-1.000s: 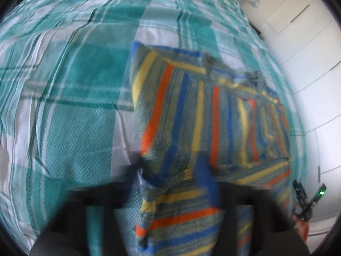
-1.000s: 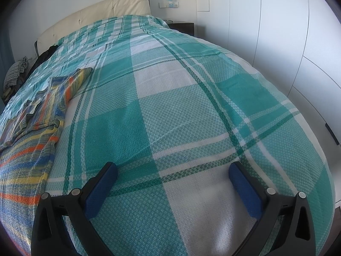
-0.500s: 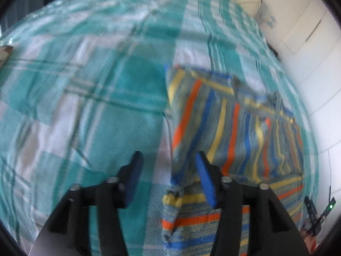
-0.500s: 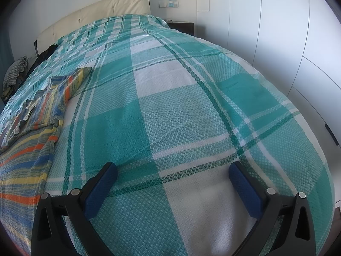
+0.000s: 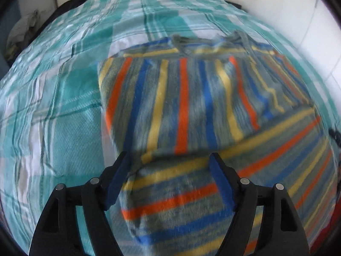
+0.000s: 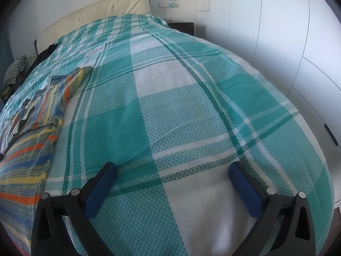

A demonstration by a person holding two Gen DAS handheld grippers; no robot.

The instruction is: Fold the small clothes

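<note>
A small striped garment (image 5: 191, 106) in grey, orange, blue and yellow lies on the teal plaid bedspread (image 5: 64, 128), with its upper part folded over the lower part. My left gripper (image 5: 170, 166) is open and empty, hovering over the garment's lower part just below the folded edge. In the right wrist view the garment (image 6: 36, 115) lies at the far left. My right gripper (image 6: 173, 178) is open and empty over bare bedspread (image 6: 181, 106), well to the right of the garment.
A cream headboard (image 6: 96, 10) stands at the far end of the bed. Dark clothes (image 6: 44, 53) and a checked item (image 6: 15, 72) lie along the bed's left side. White wardrobe doors (image 6: 277, 32) and a dark nightstand (image 6: 183, 26) are on the right.
My left gripper let go of the garment's folded part, opened wide and swung to face the garment squarely. The fold now lies flat. The right gripper has not moved.
</note>
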